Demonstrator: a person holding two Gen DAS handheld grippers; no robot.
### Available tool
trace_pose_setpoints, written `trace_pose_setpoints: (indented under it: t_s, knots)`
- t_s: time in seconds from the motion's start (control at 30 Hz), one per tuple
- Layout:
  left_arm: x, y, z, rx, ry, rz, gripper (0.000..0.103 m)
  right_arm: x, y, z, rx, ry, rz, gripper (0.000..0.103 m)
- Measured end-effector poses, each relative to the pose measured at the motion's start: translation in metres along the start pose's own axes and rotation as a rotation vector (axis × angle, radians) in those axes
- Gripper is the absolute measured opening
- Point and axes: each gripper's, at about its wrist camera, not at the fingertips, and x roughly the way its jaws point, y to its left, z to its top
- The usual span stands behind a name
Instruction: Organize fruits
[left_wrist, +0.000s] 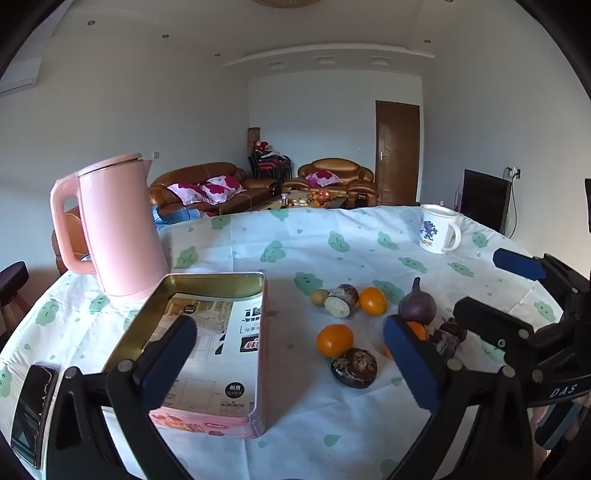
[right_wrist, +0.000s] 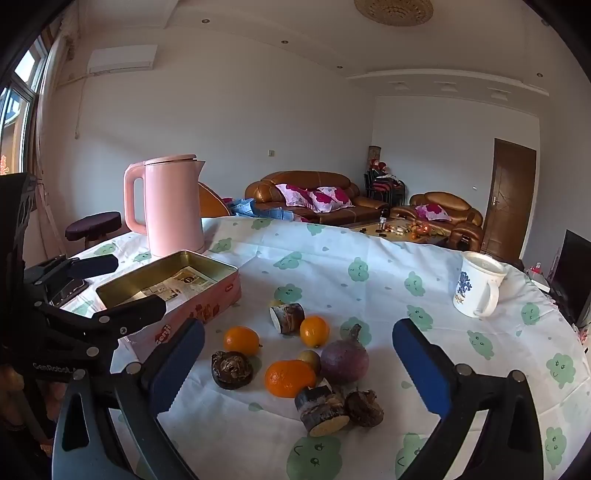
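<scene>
Fruit lies loose on the cloud-print tablecloth: oranges (left_wrist: 335, 340) (right_wrist: 242, 339), a tangerine (right_wrist: 290, 377), a purple round fruit (left_wrist: 417, 304) (right_wrist: 344, 360), dark brown lumps (left_wrist: 354, 367) (right_wrist: 231, 369), cut cane pieces (left_wrist: 341, 301) (right_wrist: 321, 411) and a small yellow-green fruit (left_wrist: 319, 297). A pink tin (left_wrist: 218, 275) (right_wrist: 207, 260) with a gold inside and a printed sheet in it stands left of the fruit. My left gripper (left_wrist: 291, 354) (right_wrist: 118, 288) hovers open over the tin's right wall. My right gripper (right_wrist: 299, 369) (left_wrist: 506, 291) hangs open above the fruit pile, holding nothing.
A pink kettle (left_wrist: 118, 225) (right_wrist: 170, 206) stands behind the tin. A white printed mug (left_wrist: 439, 229) (right_wrist: 478, 288) sits at the far right of the round table. A dark phone (left_wrist: 33, 406) lies by the near left edge. Sofas and a stool are beyond.
</scene>
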Motion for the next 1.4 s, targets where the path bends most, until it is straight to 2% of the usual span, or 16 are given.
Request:
trace_pose_setpoints:
  t_s: [0.13, 0.27, 1.4]
  knots:
    - [0.001, -0.007, -0.004, 0.029, 0.012, 0.015, 0.103, -0.001, -0.001, 0.001, -0.005, -0.005, -0.002, 0.102]
    - [0.009, -0.005, -0.006, 0.006, 0.046, 0.004, 0.103, 0.000, -0.002, -0.001, 0.000, -0.005, -0.004, 0.102]
    - [0.005, 0.002, -0.001, 0.007, 0.012, 0.007, 0.103, -0.005, -0.006, -0.003, 0.023, -0.015, -0.016, 0.102]
